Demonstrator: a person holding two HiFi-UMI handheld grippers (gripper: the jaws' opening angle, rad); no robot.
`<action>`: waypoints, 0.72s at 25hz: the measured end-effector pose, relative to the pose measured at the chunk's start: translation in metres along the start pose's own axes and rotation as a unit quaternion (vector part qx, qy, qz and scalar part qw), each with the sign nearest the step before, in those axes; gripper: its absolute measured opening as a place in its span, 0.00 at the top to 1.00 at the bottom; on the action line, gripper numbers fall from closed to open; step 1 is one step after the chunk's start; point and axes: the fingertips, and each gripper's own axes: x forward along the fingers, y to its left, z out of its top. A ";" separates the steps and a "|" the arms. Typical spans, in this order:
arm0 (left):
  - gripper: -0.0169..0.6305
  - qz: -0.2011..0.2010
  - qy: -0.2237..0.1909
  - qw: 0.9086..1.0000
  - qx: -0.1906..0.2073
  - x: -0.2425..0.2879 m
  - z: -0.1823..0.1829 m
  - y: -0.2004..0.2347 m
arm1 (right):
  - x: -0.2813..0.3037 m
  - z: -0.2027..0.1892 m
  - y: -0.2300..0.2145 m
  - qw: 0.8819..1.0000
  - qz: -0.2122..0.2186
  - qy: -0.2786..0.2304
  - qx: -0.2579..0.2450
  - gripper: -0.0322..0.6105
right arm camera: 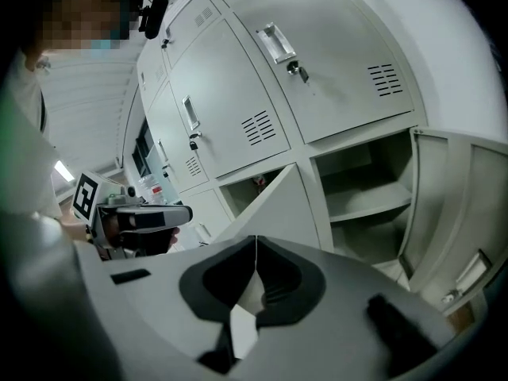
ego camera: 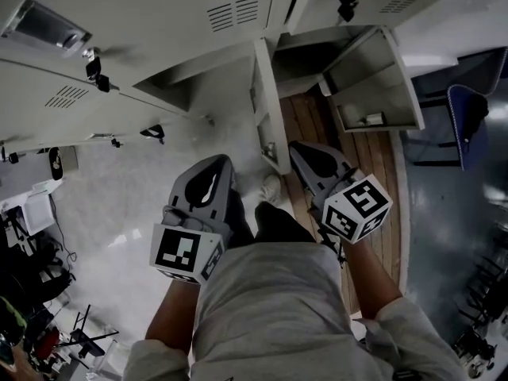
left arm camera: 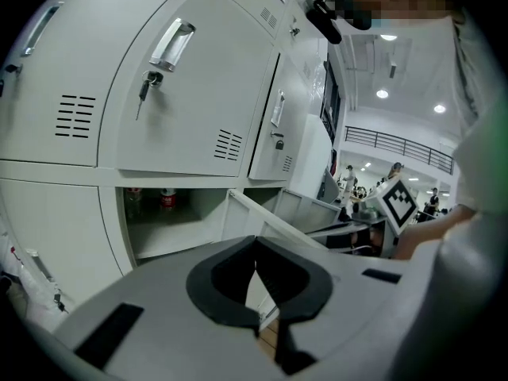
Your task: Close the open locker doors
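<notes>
Two bottom-row locker doors stand open. The left door [ego camera: 270,109] juts out edge-on between my grippers, and the right door [ego camera: 373,82] swings wide to the right. My left gripper [ego camera: 214,165] is shut and empty, a little short of the left door. My right gripper [ego camera: 303,151] is also shut and empty, just right of that door. In the left gripper view the shut jaws [left arm camera: 255,248] point at the door's edge [left arm camera: 262,217] and an open compartment [left arm camera: 175,221]. The right gripper view has its shut jaws [right arm camera: 255,248] below the left door [right arm camera: 278,209], with the right door [right arm camera: 460,228] beside a shelved compartment [right arm camera: 365,205].
The upper lockers [ego camera: 159,22] are closed, with keys hanging in their locks. Red-capped bottles [left arm camera: 167,199] stand inside the left open compartment. A wooden floor strip [ego camera: 373,157] runs under the right locker. A blue chair [ego camera: 468,117] is at the far right, and clutter [ego camera: 32,213] at the left.
</notes>
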 end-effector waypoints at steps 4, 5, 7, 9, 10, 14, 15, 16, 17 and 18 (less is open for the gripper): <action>0.95 0.011 -0.005 1.000 -0.006 -0.006 0.001 0.012 | 0.014 0.003 0.013 1.000 0.019 0.008 -0.008 0.91; 0.95 0.015 -0.006 1.000 -0.008 -0.007 0.001 0.015 | 0.018 0.003 0.017 1.000 0.023 0.010 -0.010 0.91; 0.95 0.022 -0.008 1.000 -0.011 -0.011 0.002 0.022 | 0.025 0.004 0.023 0.999 0.031 0.012 -0.014 0.91; 0.95 0.028 -0.009 0.999 -0.014 -0.015 0.004 0.030 | 0.032 0.006 0.029 0.999 0.038 0.015 -0.017 0.91; 0.95 0.031 -0.010 0.999 -0.015 -0.017 0.004 0.034 | 0.036 0.008 0.032 0.999 0.041 0.017 -0.018 0.91; 0.95 0.045 -0.015 0.999 -0.016 -0.025 0.008 0.050 | 0.050 0.013 0.044 0.998 0.054 0.021 -0.022 0.91; 0.95 0.047 -0.016 0.999 -0.017 -0.027 0.009 0.053 | 0.054 0.014 0.047 0.998 0.057 0.022 -0.024 0.91; 0.95 0.050 -0.017 0.998 -0.019 -0.029 0.009 0.057 | 0.058 0.015 0.050 0.998 0.060 0.023 -0.025 0.91; 0.95 0.052 -0.018 0.998 -0.020 -0.031 0.010 0.061 | 0.062 0.015 0.053 0.997 0.063 0.025 -0.027 0.91; 0.95 0.055 -0.019 0.998 -0.021 -0.034 0.010 0.065 | 0.066 0.016 0.056 0.997 0.066 0.026 -0.028 0.91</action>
